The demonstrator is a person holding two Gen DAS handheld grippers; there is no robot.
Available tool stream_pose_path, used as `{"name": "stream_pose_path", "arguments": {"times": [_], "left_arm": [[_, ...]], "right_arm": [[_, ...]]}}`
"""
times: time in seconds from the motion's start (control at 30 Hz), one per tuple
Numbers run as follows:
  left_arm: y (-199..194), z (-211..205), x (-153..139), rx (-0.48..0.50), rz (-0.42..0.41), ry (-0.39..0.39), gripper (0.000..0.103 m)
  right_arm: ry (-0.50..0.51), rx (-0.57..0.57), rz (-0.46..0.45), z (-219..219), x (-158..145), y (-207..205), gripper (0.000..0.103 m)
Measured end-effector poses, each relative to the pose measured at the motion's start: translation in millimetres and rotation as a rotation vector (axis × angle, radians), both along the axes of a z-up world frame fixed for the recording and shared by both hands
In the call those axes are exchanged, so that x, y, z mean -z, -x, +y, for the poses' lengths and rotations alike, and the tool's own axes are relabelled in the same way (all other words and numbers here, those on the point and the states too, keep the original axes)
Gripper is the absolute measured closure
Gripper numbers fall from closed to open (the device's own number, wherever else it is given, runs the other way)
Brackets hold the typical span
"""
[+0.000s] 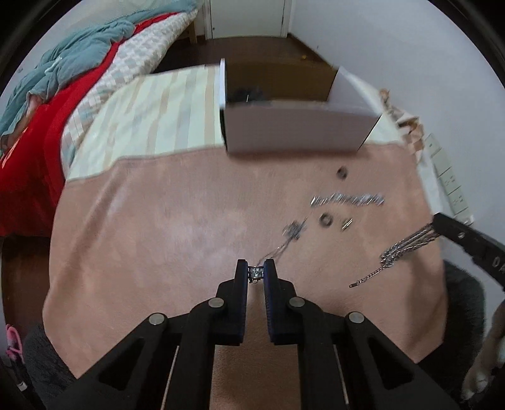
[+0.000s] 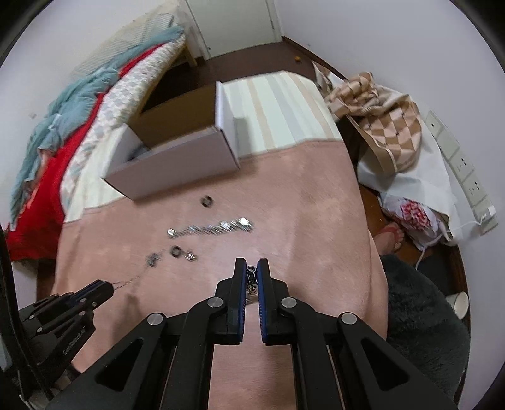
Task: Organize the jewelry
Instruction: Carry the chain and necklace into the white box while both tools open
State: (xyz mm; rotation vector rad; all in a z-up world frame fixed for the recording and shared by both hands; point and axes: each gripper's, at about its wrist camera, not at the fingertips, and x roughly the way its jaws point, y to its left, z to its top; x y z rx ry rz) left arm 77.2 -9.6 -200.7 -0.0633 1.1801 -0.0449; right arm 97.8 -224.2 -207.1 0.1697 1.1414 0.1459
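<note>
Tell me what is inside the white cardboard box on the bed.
The white cardboard box is open-topped with a brown interior; a dark, blurred item lies at its far left corner. Its near wall hides most of the floor, so other contents cannot be seen.

A bedroom in someone's home. Left of the left gripper (image 1: 255,273) lies a bed (image 1: 139,47) heaped with a teal blanket (image 1: 82,44) and red cover (image 1: 47,132); beyond it, a white door (image 1: 249,17) and dark wood floor (image 1: 284,50). Wall sockets (image 2: 464,176) and a checked bag (image 2: 391,126) sit right of the right gripper (image 2: 251,274).
</note>
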Motion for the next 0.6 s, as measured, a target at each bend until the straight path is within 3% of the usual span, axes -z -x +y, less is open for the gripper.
{"name": "stream_pose_path", "arguments": {"times": [0.3, 0.6], "left_arm": [[-27, 4, -69, 0.044, -0.106, 0.080, 0.096], [-104, 8, -139, 0.069, -0.218, 0.101, 0.096]], "right_arm": [[-0.104, -0.092, -0.068, 19, -54, -21, 0.097], [-0.127, -0.197, -0.166, 46, -116, -88, 0.097]]}}
